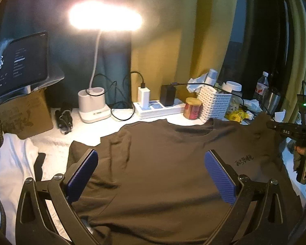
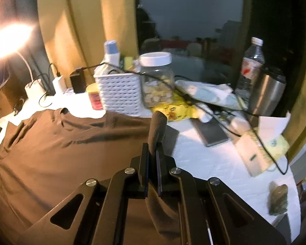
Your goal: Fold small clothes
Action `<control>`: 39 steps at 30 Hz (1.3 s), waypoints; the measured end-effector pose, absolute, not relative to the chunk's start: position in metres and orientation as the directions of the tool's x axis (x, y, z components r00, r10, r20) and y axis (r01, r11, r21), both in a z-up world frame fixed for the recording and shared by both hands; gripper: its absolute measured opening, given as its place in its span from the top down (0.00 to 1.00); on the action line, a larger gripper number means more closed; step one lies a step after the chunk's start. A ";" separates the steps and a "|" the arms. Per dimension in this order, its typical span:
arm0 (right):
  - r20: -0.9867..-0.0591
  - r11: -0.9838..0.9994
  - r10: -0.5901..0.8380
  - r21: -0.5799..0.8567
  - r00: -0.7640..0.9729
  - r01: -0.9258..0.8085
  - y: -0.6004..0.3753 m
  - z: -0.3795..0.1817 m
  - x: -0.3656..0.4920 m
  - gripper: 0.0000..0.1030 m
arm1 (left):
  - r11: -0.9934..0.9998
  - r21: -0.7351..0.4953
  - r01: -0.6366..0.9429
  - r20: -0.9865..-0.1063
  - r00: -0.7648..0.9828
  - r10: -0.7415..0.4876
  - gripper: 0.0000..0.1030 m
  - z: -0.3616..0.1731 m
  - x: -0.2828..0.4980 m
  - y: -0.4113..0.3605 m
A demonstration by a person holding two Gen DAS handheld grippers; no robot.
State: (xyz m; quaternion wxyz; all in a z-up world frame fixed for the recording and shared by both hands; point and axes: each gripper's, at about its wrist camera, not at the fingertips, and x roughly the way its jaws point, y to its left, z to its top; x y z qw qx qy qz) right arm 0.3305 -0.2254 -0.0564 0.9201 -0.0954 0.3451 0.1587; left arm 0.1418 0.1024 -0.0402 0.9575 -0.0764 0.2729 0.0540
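The left gripper (image 1: 151, 175) is hanging with its jaws spread wide apart over the lower middle of the shirt (image 1: 163, 163), its blue pads (image 1: 83, 173) clear of the cloth as far as the view shows, gripping nothing. The right gripper (image 2: 152, 159) is pinching shut on a bunched fold of the shirt's right edge, the fold (image 2: 157, 130) sticking up out of the jaws like a tongue, so that edge looks lifted off the white table (image 2: 210, 159). The shirt is lying spread on the table, hem toward the person and collar toward the clutter at the back, so its long axis is running away from both grippers; the left sleeve (image 1: 79, 149) is lying flat out to the left. The coming move, as I judge it, is turning on this: the body of the shirt is lying to the left of the right gripper, so the held edge is needing to travel leftward across the chest, and the left gripper is sitting right in that path, nearer to the middle than to any edge. Beyond the collar, a red can (image 1: 192, 108) and a white basket (image 2: 120, 94) are standing just beside the cloth, with a power strip (image 1: 159, 108) and a lamp base (image 1: 92, 106) further left. To the right a phone (image 2: 211, 131) and a black cable (image 2: 224, 126) are lying near the lifted edge, where a wide swing could catch them.
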 end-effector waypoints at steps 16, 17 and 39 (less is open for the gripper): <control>-0.768 0.907 0.262 -0.012 0.584 -0.421 -0.150 -0.108 0.337 0.93 | 0.970 -0.177 -0.167 -0.560 0.827 0.041 0.01 -0.055 0.138 0.140; -0.771 0.904 0.269 -0.005 0.577 -0.427 -0.148 -0.109 0.337 0.90 | 0.970 -0.176 -0.166 -0.560 0.827 0.040 0.01 -0.055 0.138 0.139; -0.746 0.943 0.284 0.104 0.602 -0.316 -0.259 -0.094 0.288 0.50 | 0.984 -0.138 -0.111 -0.577 0.817 0.011 0.01 -0.047 0.138 0.091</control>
